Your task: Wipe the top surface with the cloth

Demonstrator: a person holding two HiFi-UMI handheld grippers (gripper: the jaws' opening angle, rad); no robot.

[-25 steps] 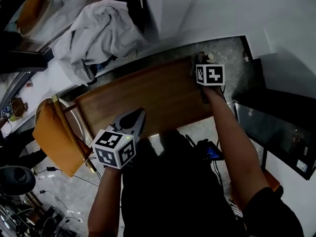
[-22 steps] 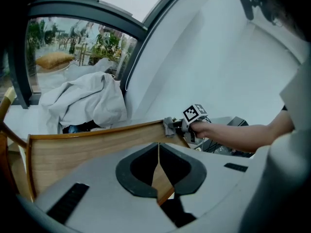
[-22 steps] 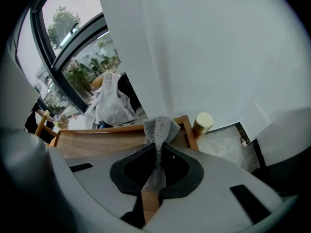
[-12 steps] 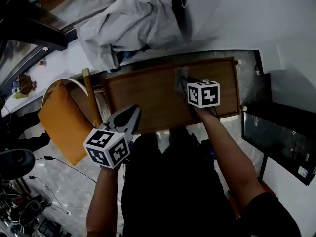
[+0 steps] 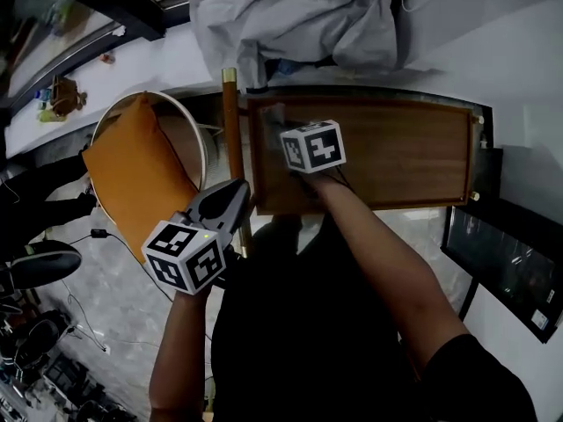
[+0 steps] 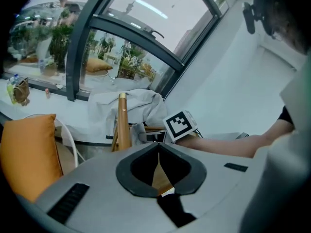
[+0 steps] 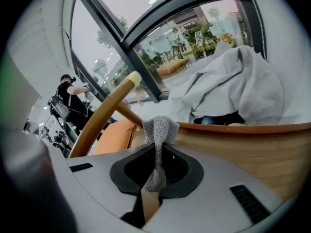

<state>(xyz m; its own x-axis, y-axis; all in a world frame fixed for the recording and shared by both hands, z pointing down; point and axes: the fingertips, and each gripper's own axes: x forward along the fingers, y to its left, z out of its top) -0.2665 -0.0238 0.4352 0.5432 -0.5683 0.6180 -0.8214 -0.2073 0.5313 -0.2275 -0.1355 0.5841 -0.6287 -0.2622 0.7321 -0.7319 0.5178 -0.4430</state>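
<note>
Wooden top | right hand-held gripper dragged cloth leftward

The bare wooden desk carried only a grey cloth, which rested near its left end.

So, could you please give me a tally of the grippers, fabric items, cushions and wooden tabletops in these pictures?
Grippers: 2, the left gripper, shut and empty, and the right gripper, shut on the cloth
Fabric items: 2, the grey cloth and the pale fabric heap
Cushions: 1, the orange cushion
Wooden tabletops: 1, the tabletop
Total: 6
</note>
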